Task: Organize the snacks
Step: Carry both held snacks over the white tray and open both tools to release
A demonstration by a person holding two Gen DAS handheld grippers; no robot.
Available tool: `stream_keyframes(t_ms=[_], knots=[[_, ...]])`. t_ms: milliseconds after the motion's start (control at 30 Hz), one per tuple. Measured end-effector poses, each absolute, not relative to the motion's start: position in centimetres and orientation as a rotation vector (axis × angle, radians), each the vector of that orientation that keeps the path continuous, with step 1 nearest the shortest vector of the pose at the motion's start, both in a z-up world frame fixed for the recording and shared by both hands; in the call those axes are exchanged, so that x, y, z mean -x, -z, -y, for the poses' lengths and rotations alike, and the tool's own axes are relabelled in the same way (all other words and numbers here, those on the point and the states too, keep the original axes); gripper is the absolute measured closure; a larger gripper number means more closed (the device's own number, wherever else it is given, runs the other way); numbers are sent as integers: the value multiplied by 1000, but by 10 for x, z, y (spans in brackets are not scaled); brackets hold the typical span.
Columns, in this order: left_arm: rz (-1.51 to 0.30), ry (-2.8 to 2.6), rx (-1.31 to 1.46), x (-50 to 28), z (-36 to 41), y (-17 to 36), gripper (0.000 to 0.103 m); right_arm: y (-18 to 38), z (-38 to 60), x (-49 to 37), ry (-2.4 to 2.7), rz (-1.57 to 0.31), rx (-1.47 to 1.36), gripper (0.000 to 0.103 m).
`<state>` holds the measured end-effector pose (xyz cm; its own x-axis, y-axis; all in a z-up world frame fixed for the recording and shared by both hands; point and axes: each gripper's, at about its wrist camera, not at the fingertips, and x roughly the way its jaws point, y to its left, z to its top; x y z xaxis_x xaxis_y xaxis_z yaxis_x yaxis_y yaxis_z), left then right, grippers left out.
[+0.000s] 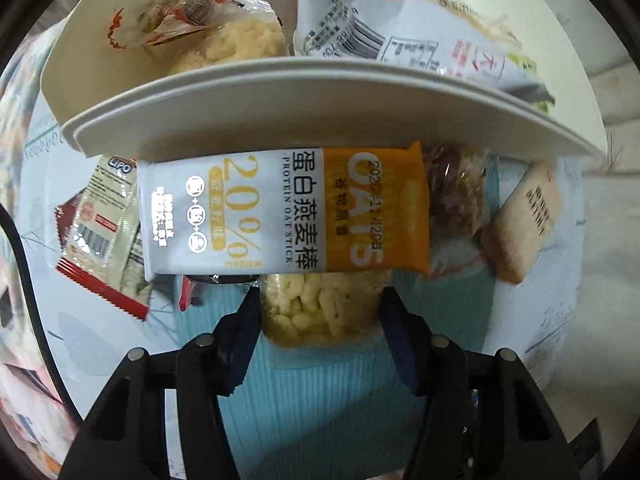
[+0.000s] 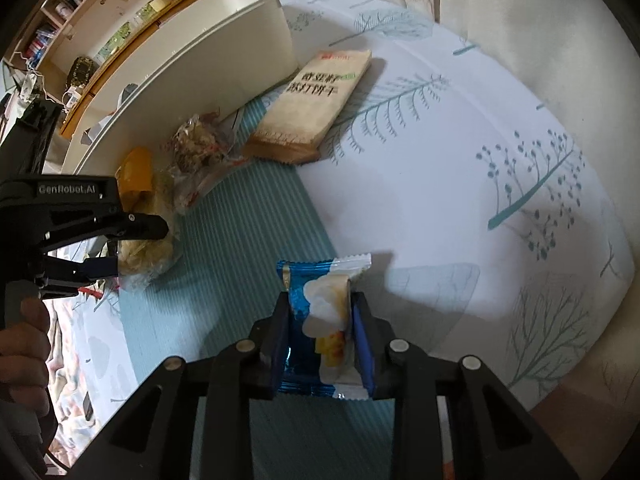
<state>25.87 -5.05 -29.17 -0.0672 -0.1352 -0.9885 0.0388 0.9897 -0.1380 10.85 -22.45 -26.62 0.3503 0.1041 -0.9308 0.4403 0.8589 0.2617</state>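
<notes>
While both claws worked, snacks waited by the bin.
On the left, the left claw (image 1: 318, 312) stood half spread around the puffed rice pack (image 1: 320, 312), likely to lift it into the white bin (image 1: 280, 92). On the right, the right claw (image 2: 322, 344) pinched a blue pack (image 2: 320, 320) over the mat (image 2: 248, 240).

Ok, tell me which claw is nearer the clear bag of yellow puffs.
Left. The left claw straddles the puff bag, pads at its sides. The right claw is apart from it, shut on a blue packet.
</notes>
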Motion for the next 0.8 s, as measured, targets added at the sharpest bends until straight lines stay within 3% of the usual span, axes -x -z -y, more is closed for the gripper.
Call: stream_keyframes(t_ms=[500, 800], knots=[[-1838, 251, -37, -211, 6, 296, 48, 249, 205, -94, 282, -1227, -688, 75], [-1856, 399, -115, -200, -34, 254, 48, 218, 192, -112, 257, -1217, -741, 75]])
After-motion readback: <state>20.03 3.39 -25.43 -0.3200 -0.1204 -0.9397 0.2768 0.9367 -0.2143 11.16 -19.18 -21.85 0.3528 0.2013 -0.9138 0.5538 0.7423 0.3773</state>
